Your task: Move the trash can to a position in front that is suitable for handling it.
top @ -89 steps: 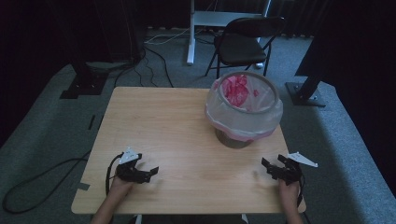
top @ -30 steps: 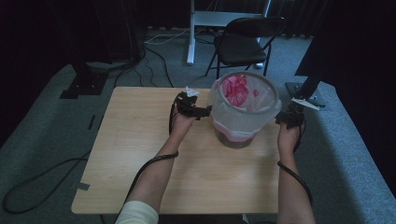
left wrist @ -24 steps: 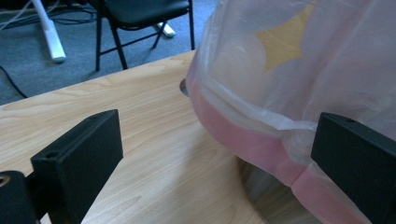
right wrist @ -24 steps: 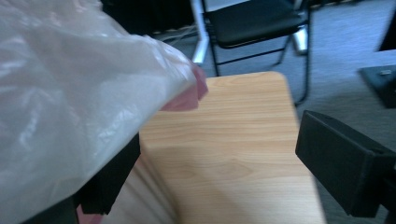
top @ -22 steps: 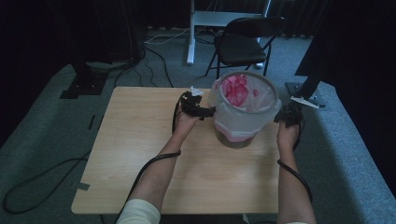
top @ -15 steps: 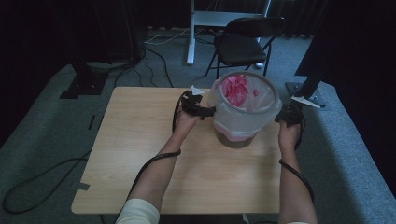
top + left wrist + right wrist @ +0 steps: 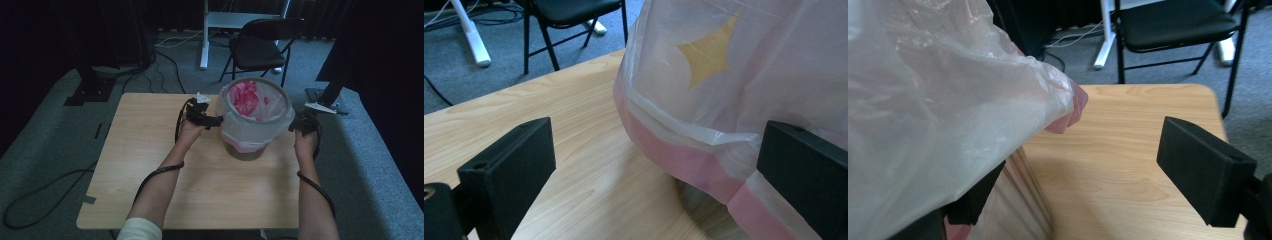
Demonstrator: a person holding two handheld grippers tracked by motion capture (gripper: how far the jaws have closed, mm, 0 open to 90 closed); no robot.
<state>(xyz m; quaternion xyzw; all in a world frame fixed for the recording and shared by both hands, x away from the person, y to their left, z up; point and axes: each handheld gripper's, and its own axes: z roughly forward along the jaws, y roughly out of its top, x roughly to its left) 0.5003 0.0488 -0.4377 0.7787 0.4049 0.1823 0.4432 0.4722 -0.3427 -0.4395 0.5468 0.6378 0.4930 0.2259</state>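
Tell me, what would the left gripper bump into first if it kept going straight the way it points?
Most likely the plastic bag draped over the bin. The left gripper points at its side, its fingers open, one already beside the bag's folded edge. Exact depth is hard to judge.

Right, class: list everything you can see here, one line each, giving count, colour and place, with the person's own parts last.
Table: one, light wood, centre.
Bin: one, dark, on the table's far right part.
Bin liner: one, clear over pink, folded over the bin's rim.
Pink contents: a heap, inside the liner.
Folding chair: one, black, behind the table.
Cables: black, on the grey floor, left.
Left gripper: one, black, jaws open at the liner's left side.
Right gripper: one, black, jaws open at the liner's right side.
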